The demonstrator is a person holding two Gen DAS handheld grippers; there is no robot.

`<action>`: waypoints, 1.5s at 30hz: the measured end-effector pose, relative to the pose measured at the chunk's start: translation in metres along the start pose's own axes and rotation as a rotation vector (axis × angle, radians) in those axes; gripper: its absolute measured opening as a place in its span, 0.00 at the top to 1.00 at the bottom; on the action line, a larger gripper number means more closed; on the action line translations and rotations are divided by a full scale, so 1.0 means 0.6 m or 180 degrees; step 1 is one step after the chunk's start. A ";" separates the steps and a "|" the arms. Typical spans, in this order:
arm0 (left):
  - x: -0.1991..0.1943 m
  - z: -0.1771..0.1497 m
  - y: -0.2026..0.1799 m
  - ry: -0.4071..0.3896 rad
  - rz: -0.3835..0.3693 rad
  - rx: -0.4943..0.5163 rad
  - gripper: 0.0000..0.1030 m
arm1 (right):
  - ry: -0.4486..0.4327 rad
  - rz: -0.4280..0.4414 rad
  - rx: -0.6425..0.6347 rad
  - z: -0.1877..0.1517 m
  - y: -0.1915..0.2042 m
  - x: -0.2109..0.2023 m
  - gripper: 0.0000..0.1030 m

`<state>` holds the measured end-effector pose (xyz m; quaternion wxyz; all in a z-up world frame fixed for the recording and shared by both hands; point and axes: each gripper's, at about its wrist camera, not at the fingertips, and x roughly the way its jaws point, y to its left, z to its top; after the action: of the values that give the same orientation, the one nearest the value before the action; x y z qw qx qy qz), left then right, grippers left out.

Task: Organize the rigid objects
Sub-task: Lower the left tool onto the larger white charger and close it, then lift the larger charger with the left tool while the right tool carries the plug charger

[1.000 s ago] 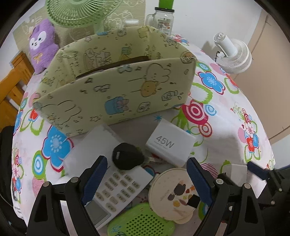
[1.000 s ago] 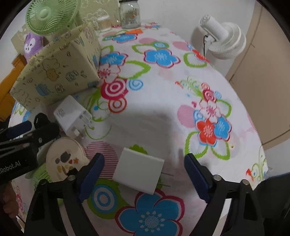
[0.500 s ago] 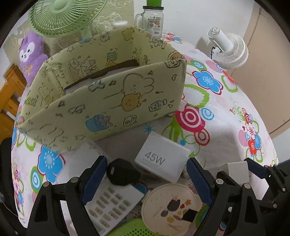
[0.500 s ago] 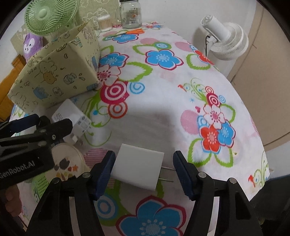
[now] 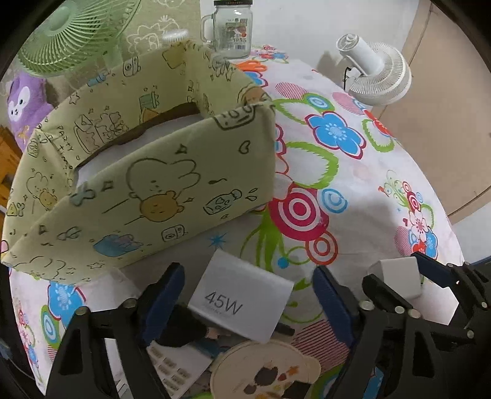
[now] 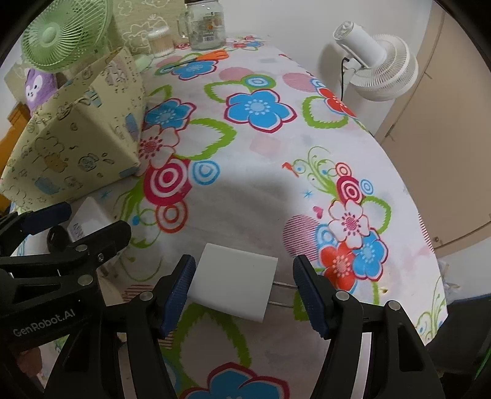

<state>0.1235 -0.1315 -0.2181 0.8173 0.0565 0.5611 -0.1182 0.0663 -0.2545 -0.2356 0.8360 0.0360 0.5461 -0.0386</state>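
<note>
A white 45W charger (image 5: 242, 296) lies on the floral tablecloth between the pads of my open left gripper (image 5: 248, 304), which does not touch it. A black key fob (image 5: 181, 328), a white calculator (image 5: 172, 368) and a round cream disc (image 5: 267, 368) lie below it. A yellow-green cartoon-print fabric bin (image 5: 147, 172) stands just behind. My right gripper (image 6: 244, 294) is open around a white plug adapter (image 6: 234, 285), prongs pointing right; its left pad (image 6: 181, 291) is near or at the adapter's edge. The adapter also shows in the left wrist view (image 5: 399, 277).
A green fan (image 5: 67, 33), a purple plush (image 5: 24, 101) and a glass jar (image 5: 231, 29) stand at the back. A white fan (image 6: 380, 70) sits off the table's right edge. Orange scissors (image 6: 211, 56) lie far back.
My left gripper moved forward so the 45W charger now sits between its fingers. My right gripper moved forward and narrowed around the white adapter.
</note>
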 end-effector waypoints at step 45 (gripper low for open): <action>-0.106 0.000 0.022 -0.0227 0.0235 -0.0386 0.42 | -0.0277 0.0137 -0.0317 0.060 0.025 -0.096 0.33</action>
<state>0.1051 -0.1106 -0.1592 0.8425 0.0233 0.5353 -0.0557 0.0775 -0.2419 -0.1680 0.8604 0.0043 0.5096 0.0050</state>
